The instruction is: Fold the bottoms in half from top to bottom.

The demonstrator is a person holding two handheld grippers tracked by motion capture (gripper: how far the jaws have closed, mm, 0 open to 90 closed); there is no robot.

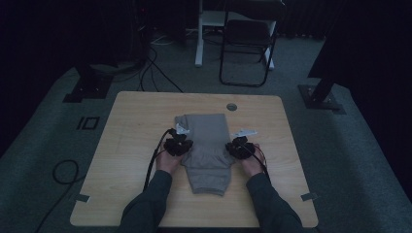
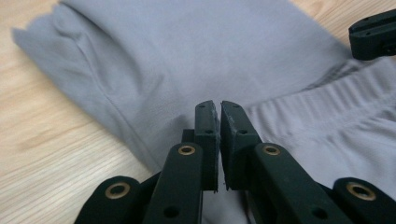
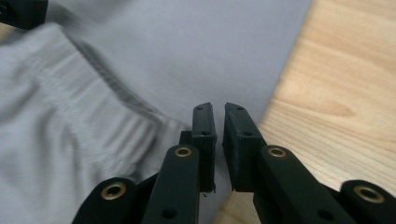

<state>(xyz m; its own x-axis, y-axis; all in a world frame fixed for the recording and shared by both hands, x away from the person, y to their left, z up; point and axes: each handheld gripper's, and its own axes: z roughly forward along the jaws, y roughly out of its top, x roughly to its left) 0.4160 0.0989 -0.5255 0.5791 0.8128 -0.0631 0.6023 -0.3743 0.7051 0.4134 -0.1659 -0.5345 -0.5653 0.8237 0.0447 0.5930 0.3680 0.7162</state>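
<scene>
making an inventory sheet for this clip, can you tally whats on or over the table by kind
grey folded garment: 1
black tongs: 2, left tongs and right tongs, each at one side of the garment
white tags: 2, left tag and right tag
round grey grommet in the wooden table: 1
total: 6

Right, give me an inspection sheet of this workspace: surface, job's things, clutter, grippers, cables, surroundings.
Surface: light wooden table, round grommet hole near the far edge.
Job's things: grey folded garment lying flat mid-table, ribbed band showing.
Clutter: tape pieces at the near corners.
Grippers: left gripper and right gripper at the garment's two sides, jaws nearly together, no cloth pinched between them.
Cables: black cable trails from the left gripper; more on the floor.
Surroundings: dark room, folding chair, carpet.
</scene>
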